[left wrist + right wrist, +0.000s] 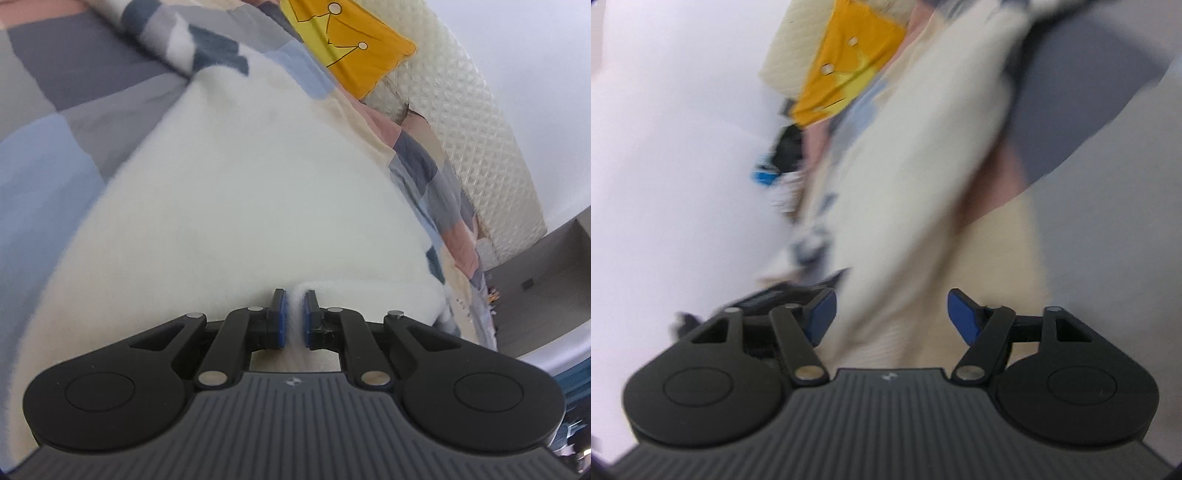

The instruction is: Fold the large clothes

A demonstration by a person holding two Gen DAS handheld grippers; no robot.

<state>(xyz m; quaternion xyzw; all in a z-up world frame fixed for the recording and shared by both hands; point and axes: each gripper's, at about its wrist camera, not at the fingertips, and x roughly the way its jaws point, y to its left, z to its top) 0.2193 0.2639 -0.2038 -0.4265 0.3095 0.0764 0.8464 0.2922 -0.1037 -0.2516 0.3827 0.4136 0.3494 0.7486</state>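
Observation:
A large white fleecy garment (pixel 236 206) lies spread over a patchwork bed cover (pixel 55 122). My left gripper (pixel 294 306) is shut on a pinched fold of the garment's near edge, white cloth showing between its blue pads (pixel 282 314). In the right wrist view the garment (pixel 905 173) is blurred and runs up from between the fingers. My right gripper (pixel 891 314) is open, its blue pads (pixel 823 317) wide apart, with the cloth lying between them but not pinched.
A yellow pillow with a crown drawing (pixel 347 48) sits at the head of the bed against a cream quilted headboard (pixel 472 122). It also shows in the right wrist view (pixel 846 66). A white wall (pixel 672 166) is at the left. Dark and blue objects (pixel 779 158) sit by the bed.

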